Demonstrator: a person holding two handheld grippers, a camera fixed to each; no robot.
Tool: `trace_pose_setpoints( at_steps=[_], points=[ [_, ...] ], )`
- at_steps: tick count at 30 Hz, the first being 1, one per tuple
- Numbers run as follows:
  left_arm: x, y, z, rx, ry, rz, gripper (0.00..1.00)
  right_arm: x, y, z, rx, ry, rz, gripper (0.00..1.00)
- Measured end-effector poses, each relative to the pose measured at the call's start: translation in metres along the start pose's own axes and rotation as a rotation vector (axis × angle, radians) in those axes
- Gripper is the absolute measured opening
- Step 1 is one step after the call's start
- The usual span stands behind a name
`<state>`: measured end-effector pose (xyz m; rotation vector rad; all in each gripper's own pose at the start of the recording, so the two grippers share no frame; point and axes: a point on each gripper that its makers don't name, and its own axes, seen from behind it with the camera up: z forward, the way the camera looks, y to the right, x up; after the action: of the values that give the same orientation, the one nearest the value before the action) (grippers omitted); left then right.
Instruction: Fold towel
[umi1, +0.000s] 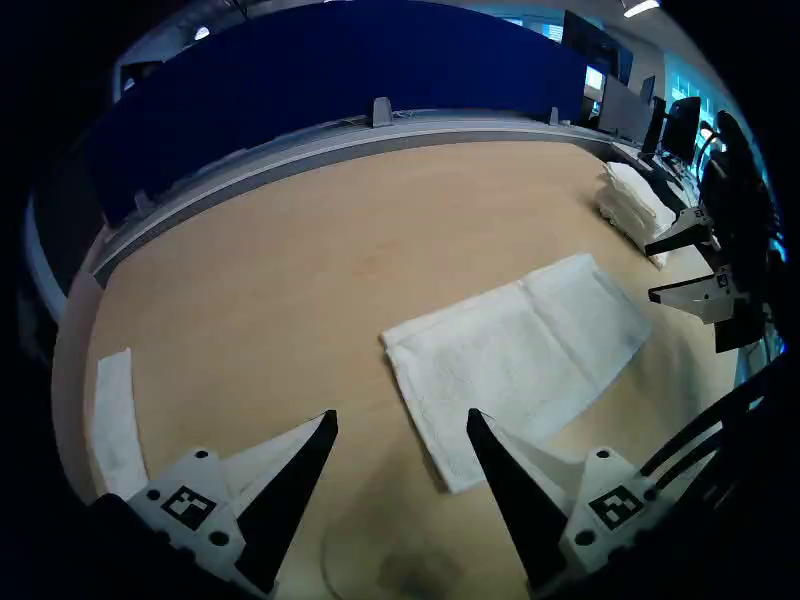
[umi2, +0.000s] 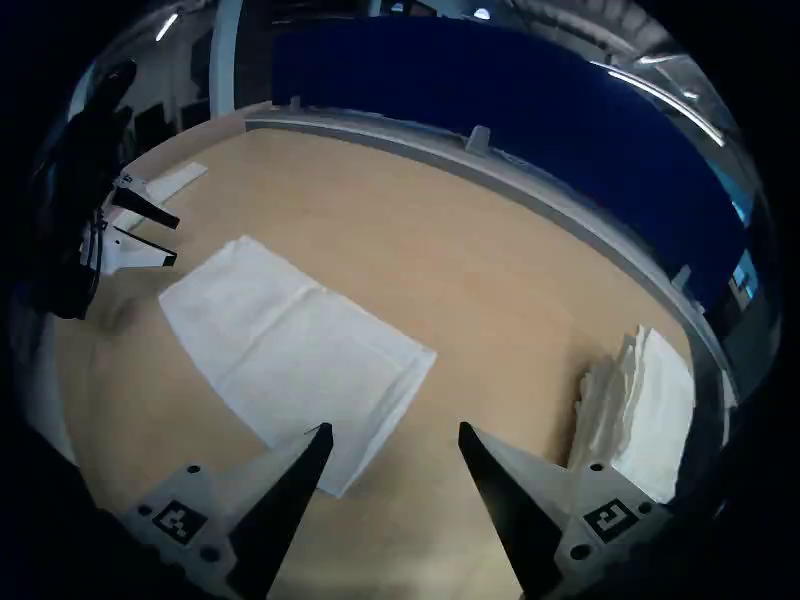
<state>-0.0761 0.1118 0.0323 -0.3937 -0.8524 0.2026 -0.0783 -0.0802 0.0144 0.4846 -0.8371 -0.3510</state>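
Left claw (umi1: 400, 414) and right claw (umi2: 393, 428) gape empty near the white towel (umi1: 520, 345) (flat, creased across).

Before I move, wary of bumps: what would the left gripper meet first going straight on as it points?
Likely the white towel, at its near left edge, lying on the table; how high the left gripper hangs is unclear.

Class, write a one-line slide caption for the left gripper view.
Open left gripper hovers near a white towel lying flat on the wooden desk.
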Motion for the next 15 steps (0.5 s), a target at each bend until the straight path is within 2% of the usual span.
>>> trace_pose_setpoints(
  at_steps=[8,15],
  points=[
    [-0.014,0.001,-0.022,0.010,0.005,-0.007,0.96,-0.008,-0.009,-0.016,0.020,0.006,0.000,0.98],
    [-0.022,-0.001,-0.029,0.025,0.007,-0.020,0.96,-0.010,-0.012,-0.017,0.021,0.007,-0.005,0.98]
  ],
)
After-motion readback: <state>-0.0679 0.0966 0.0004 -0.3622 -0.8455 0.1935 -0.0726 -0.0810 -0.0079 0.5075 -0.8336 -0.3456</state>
